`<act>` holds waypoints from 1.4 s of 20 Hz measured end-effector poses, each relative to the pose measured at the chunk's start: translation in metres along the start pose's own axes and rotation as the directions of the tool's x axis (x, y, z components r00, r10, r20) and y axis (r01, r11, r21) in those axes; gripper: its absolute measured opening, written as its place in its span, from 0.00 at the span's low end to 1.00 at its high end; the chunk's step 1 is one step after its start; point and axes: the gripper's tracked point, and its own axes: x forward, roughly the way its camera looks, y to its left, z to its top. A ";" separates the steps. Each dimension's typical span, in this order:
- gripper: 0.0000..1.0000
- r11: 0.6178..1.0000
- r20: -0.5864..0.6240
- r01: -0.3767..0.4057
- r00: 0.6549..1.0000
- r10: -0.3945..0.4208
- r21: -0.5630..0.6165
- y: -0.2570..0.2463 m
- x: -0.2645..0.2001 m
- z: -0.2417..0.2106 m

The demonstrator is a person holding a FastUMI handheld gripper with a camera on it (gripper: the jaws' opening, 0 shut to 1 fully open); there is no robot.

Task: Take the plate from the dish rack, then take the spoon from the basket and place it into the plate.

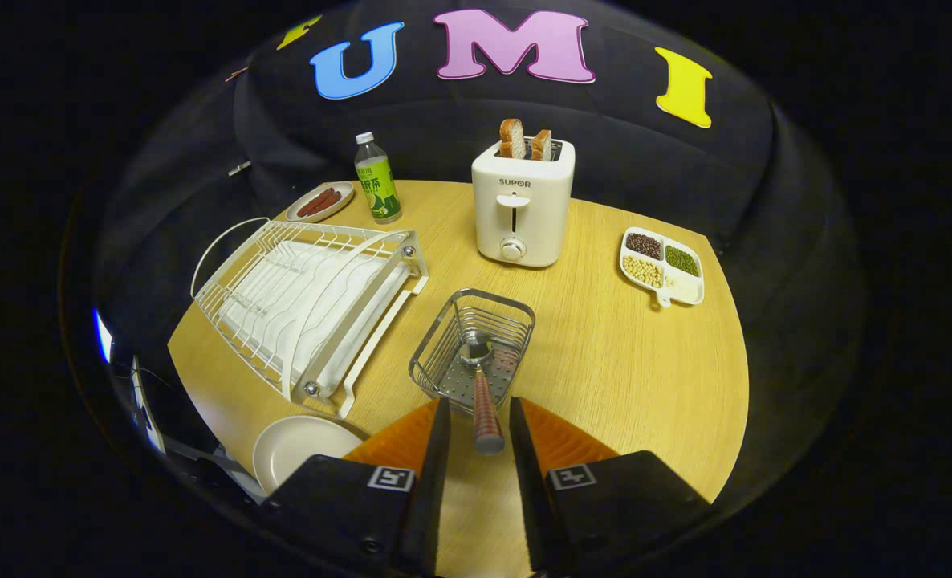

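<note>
White and bare, the plate (299, 453) already lies flat on the wooden table (628, 377), just left of your fingers and near the low corner of the wire dish rack (307, 301), so judge the first step done. Moving right, your gripper (480, 433) has its fingers parted a little, with the spoon (484, 393) handle standing between them. A thin gap shows on each side of the handle, so you are not yet pressing on it, as far as can be told. The spoon's bowl rests inside the metal basket (476, 345) just ahead of the fingertips, the handle leaning out over the near rim toward you. The spoon step is in hand: close squarely on the handle, lift clear of the rim, then carry it left to the plate. Beyond the basket stands a toaster (522, 205), and farther right a divided tray of beans (662, 265).
</note>
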 end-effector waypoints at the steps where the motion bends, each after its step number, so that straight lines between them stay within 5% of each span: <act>1: 0.38 1.000 -0.004 0.007 1.000 -0.007 0.011 -0.001 0.001 0.000; 2: 0.23 0.999 -0.001 -0.006 1.000 0.006 0.038 0.003 0.003 0.002; 6: 0.09 0.999 0.019 0.011 1.000 -0.011 0.033 0.000 -0.008 0.007; 13: 0.09 0.998 0.109 -0.016 0.994 0.010 0.056 0.005 -0.087 0.022; 20: 0.09 0.988 0.105 -0.154 0.982 0.154 -0.011 0.047 -0.176 -0.008; 28: 0.09 0.972 -0.105 -0.219 0.972 0.209 -0.090 0.107 -0.149 -0.105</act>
